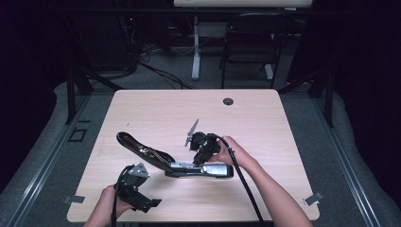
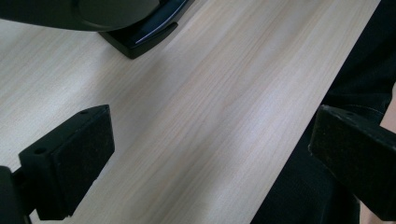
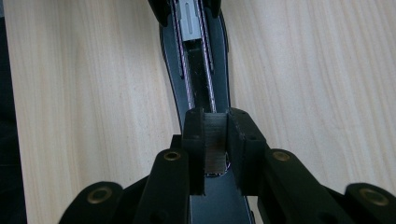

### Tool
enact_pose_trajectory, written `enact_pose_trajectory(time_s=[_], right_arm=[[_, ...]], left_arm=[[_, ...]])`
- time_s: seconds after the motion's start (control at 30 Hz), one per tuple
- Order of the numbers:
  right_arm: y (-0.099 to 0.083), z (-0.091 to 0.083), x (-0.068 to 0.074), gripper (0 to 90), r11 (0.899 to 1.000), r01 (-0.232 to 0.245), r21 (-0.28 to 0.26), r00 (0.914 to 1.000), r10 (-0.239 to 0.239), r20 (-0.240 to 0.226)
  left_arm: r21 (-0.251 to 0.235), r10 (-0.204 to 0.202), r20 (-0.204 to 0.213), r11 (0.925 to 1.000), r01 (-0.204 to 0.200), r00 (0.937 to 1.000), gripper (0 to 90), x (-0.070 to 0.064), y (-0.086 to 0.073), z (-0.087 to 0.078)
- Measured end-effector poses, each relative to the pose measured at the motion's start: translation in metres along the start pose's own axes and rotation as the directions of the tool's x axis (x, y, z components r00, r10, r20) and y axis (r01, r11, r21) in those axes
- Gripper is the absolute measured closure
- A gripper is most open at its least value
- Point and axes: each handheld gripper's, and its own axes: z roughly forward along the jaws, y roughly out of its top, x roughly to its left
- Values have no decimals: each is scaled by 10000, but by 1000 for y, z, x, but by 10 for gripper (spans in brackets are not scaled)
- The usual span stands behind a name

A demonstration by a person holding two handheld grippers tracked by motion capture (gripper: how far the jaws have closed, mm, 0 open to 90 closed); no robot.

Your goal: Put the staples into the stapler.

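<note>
Stapler lying open at lower centre of the table, right gripper pinching a staple strip over its channel. Left gripper hovering wide open at lower left, near the front edge; upper table is offering free room.

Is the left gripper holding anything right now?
No, the left gripper has its jaws wide apart over the bare table, apart from the stapler.
</note>
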Motion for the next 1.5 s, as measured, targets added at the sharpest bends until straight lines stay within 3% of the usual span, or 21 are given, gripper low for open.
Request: enact_pose_trajectory(time_s=[0.6, 1.5], right_arm=[[0, 5, -1, 779, 9997, 226, -20, 9994, -226, -267], [2, 9, -3, 768, 9942, 954, 491, 9944, -930, -497]], left_arm=[[50, 16, 6, 10000, -16, 10000, 2, 0, 0, 1], [155, 78, 1, 9998, -78, 10000, 2, 0, 0, 2]])
